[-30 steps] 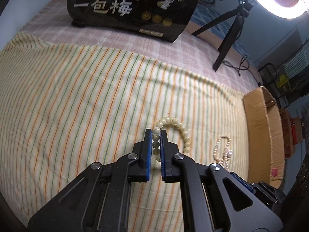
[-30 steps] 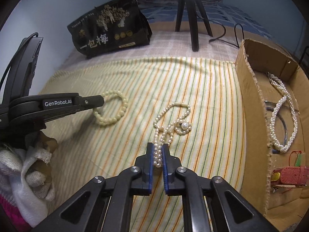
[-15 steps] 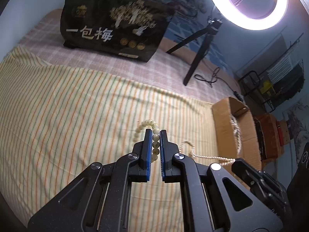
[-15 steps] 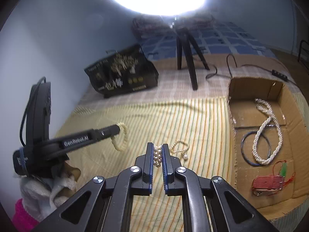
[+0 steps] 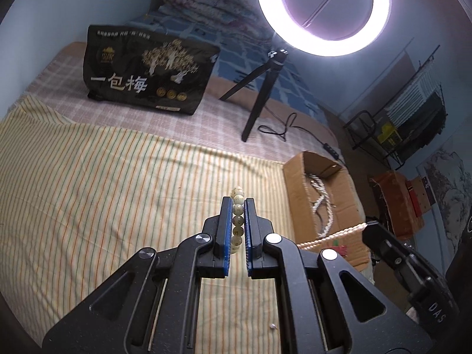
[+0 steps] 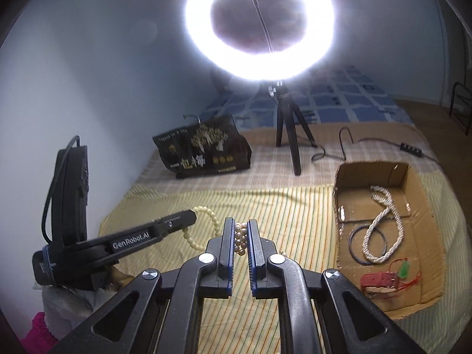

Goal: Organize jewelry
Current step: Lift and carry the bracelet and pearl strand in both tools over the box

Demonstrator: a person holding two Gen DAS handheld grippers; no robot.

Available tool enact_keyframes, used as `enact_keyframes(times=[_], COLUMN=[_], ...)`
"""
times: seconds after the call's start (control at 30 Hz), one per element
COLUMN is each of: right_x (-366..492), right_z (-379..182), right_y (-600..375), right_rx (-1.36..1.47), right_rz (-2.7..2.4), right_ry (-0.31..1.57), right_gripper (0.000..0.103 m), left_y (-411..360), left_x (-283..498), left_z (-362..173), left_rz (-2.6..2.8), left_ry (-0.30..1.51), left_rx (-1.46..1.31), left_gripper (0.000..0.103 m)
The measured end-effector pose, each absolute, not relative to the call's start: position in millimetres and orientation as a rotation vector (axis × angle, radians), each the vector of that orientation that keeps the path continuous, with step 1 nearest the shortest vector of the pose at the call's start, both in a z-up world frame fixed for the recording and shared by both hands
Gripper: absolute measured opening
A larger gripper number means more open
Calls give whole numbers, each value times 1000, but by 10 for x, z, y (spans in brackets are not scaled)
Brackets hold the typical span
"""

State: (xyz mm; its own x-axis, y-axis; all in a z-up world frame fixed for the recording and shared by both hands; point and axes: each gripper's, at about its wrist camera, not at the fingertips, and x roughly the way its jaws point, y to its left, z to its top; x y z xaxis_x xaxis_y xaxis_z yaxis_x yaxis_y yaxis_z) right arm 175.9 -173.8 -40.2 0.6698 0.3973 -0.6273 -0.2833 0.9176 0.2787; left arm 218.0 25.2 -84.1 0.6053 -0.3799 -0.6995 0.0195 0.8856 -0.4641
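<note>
Left wrist view: a striped cloth covers the bed, with a black printed bag at its far edge and a lit ring light on a tripod beside it. To the right sits an open cardboard box holding a white rope necklace, a dark bangle and a red item. The left gripper is clamped on a pale bead bracelet, raised above the cloth. The right gripper is clamped on a pearl necklace, left of the box.
</note>
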Motion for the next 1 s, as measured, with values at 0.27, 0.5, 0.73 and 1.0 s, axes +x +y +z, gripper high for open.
enact_keyframes(times=[0.27, 0.5, 0.73, 1.0], right_x=[1487, 1430, 1369, 1356], right_z=[-86, 42, 162, 137], right_y=[-1940, -2213, -2540, -3007], right_rx=[159, 179, 189, 209], right_rz=[360, 305, 240, 144], right_ry=[660, 626, 585, 573], right_gripper=[5, 5, 5, 5], left_y=[94, -148, -458, -798], left_x=[2001, 1913, 1881, 1892], left_z=[-598, -484, -399, -379], left_rz=[-288, -331, -383, -434], left_ry=[862, 852, 845, 856], left_rx=[-427, -407, -398, -398], left_gripper=[5, 5, 5, 5])
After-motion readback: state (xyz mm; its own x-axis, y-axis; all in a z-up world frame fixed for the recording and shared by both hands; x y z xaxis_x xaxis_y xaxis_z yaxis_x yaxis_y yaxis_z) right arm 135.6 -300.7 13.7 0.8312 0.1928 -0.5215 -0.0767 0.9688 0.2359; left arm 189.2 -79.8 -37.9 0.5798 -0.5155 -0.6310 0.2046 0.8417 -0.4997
